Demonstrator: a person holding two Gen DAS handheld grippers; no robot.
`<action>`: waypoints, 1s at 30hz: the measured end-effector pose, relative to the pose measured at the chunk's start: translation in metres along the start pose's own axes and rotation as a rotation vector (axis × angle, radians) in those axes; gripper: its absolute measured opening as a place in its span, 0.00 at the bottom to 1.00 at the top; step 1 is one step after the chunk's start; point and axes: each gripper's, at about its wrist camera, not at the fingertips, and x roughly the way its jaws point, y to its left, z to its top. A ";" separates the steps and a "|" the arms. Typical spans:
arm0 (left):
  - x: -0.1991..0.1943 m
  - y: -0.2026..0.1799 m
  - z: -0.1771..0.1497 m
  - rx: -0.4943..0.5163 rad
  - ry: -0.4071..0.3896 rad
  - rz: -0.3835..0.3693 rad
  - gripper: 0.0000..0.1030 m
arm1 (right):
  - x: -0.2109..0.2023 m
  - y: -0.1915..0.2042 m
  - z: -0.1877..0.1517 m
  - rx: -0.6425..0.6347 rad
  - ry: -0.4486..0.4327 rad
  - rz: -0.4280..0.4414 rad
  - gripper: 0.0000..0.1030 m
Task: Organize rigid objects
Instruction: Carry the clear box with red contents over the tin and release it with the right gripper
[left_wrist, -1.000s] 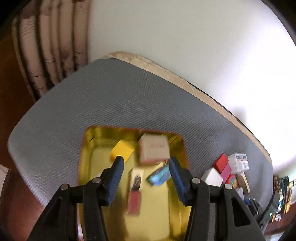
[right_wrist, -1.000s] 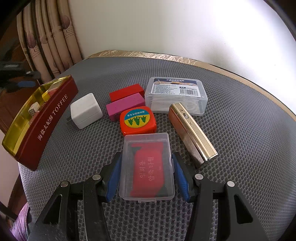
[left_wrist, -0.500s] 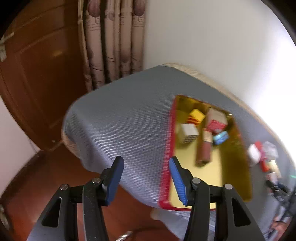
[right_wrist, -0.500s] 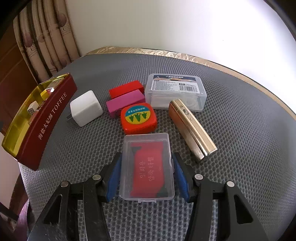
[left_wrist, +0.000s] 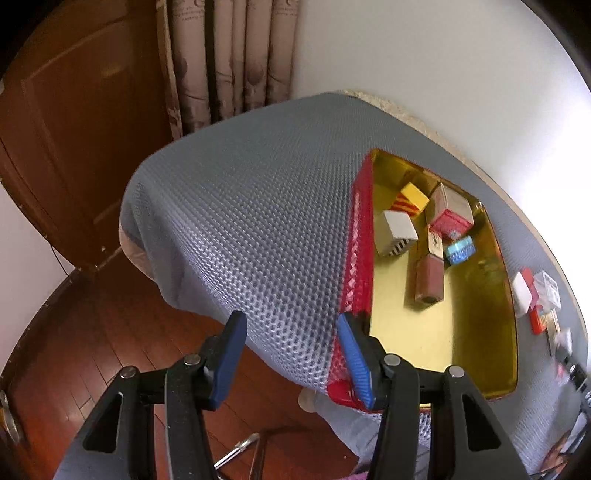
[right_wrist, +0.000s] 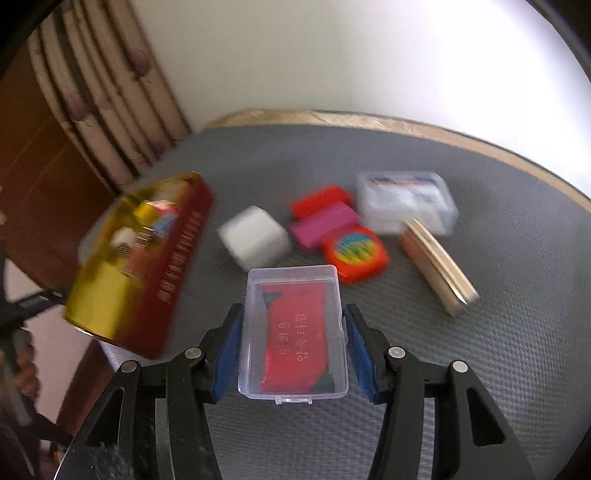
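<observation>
While your right gripper (right_wrist: 291, 352) holds the clear plastic case with the red Korean-lettered insert (right_wrist: 293, 332), its blue-padded fingers (right_wrist: 227, 350) press on the case's two long sides. Ahead of those fingers, on the grey mesh-covered worktop (right_wrist: 517, 332), lie a white cube-shaped charger (right_wrist: 255, 236), a red block (right_wrist: 317, 199) touching a magenta block (right_wrist: 325, 223), a blurred orange tape measure (right_wrist: 354, 253), a gold ribbed lighter-like bar (right_wrist: 436, 266) and a clear lidded box with a printed label (right_wrist: 406, 199). To the left of the fingers stands the red tin with a gold interior (right_wrist: 136, 266), blurred.

Your left gripper (left_wrist: 291, 354) has its fingers wide apart with nothing between them. Its right finger (left_wrist: 354, 362) overlaps the red outer wall of the tin (left_wrist: 358, 258), though whether it touches is unclear; the left finger (left_wrist: 229, 354) hangs over the worktop's edge. Ahead and to the right of them, inside the tin, you have a yellow block (left_wrist: 413, 197), a white box (left_wrist: 395, 232), a pink carton (left_wrist: 452, 210), a small blue item (left_wrist: 460, 251) and a brown tube (left_wrist: 428, 280).
</observation>
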 end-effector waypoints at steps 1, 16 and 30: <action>0.000 -0.002 -0.001 0.004 -0.002 0.006 0.51 | -0.002 0.008 0.004 -0.010 -0.004 0.011 0.49; -0.010 0.001 0.002 0.007 -0.032 0.030 0.52 | 0.059 0.146 0.053 -0.151 0.058 0.211 0.49; -0.006 0.003 0.004 0.001 -0.007 0.023 0.52 | 0.116 0.164 0.051 -0.194 0.137 0.148 0.49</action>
